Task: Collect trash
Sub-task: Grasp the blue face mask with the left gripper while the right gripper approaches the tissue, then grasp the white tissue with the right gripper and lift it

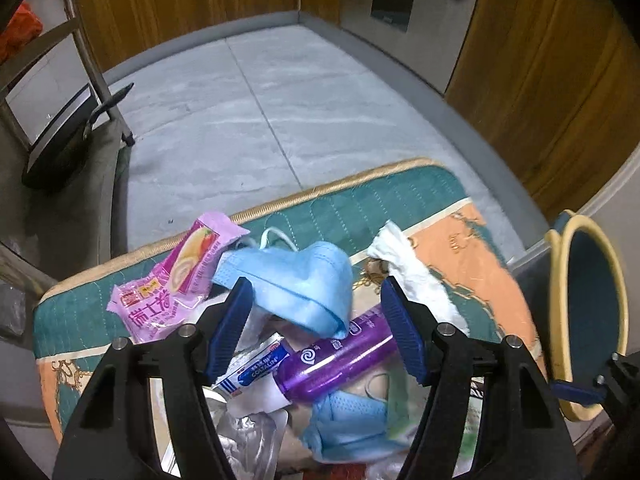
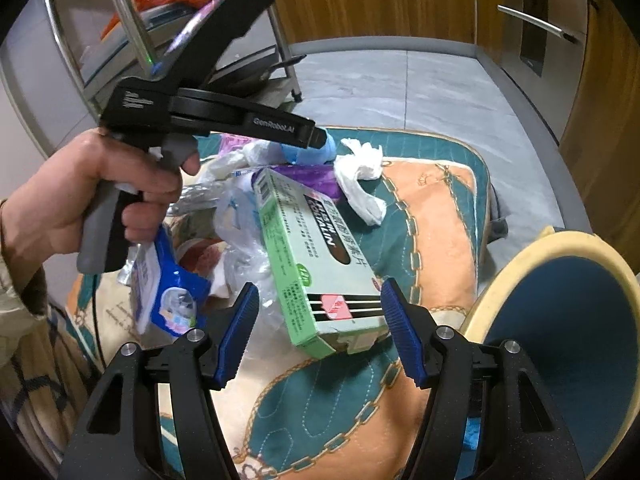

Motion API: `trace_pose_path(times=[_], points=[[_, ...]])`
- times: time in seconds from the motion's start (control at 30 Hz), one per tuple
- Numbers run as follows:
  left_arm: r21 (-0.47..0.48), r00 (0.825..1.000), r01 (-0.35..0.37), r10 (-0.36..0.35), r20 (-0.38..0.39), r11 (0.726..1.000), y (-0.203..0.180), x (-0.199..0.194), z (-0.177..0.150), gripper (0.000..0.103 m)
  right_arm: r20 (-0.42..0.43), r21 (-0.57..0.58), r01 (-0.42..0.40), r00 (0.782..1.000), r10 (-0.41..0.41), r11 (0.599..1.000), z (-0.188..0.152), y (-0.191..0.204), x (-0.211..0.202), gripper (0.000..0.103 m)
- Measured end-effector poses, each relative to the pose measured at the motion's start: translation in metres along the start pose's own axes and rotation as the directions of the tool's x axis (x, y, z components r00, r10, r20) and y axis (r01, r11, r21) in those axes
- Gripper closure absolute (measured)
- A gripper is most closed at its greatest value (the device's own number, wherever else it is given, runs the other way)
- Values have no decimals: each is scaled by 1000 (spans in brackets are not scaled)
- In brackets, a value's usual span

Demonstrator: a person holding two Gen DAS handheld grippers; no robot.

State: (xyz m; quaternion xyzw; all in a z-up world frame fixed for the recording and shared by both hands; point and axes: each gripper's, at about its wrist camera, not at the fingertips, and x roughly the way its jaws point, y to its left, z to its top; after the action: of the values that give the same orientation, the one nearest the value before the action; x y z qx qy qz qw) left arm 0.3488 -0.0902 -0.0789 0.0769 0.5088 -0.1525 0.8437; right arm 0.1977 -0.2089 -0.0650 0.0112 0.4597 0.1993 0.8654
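Note:
Trash lies on a teal and orange quilted cushion (image 1: 400, 200). In the left wrist view my left gripper (image 1: 316, 304) is open above a blue face mask (image 1: 296, 284) and a purple bottle (image 1: 336, 360), with a toothpaste tube (image 1: 252, 368), a pink snack wrapper (image 1: 176, 280) and a white tissue (image 1: 412, 268) around it. In the right wrist view my right gripper (image 2: 318, 312) is open, its jaws on either side of the near end of a green box (image 2: 316, 256). The left gripper (image 2: 316, 136) shows there too, held by a hand.
A blue bin with a cream rim (image 2: 560, 320) stands at the right, also in the left wrist view (image 1: 588, 300). A blue wipes pack (image 2: 168, 288) and clear plastic (image 2: 240, 220) lie on the cushion. A metal rack (image 1: 92, 52) with a pan stands left. Wooden cabinets (image 1: 560, 60) line the grey floor.

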Motion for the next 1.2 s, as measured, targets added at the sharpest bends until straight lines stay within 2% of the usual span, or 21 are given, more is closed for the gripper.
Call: trace_pose_path(times=[0.1,0.17,0.27,0.33,0.67,0.97,1.2], points=[[2,999,-10,10,-35,1000,-1,7,-1,57,0,11,-2,1000,2,1000,-1,-4,1,38],[-9,998,1,-2,-66,1000,3,11,-3,79,1,17,-4,1000,4,1000,-2,-6,1,38],[-28,996,28,-30,-80,999,9,12,-8,94,2,17,-5,1000,5,1000,-3,-6,1,38],[-43,996,57,-60,-70,997,12,7,-10,98,5,14,-6,1000,6,1000,-3,-5,0,38],[-81,988,153,-154,-4,985,21,-24,-19,101,38,19,-17,999,17,1000,-3,-2,-11,38],[-79,986,157,-152,63,984,32,-73,-39,101,81,46,-48,996,44,998,9,-2,-17,38],[-122,984,152,-139,108,981,51,-104,-62,101,87,43,-53,995,49,998,46,-2,2,41]])
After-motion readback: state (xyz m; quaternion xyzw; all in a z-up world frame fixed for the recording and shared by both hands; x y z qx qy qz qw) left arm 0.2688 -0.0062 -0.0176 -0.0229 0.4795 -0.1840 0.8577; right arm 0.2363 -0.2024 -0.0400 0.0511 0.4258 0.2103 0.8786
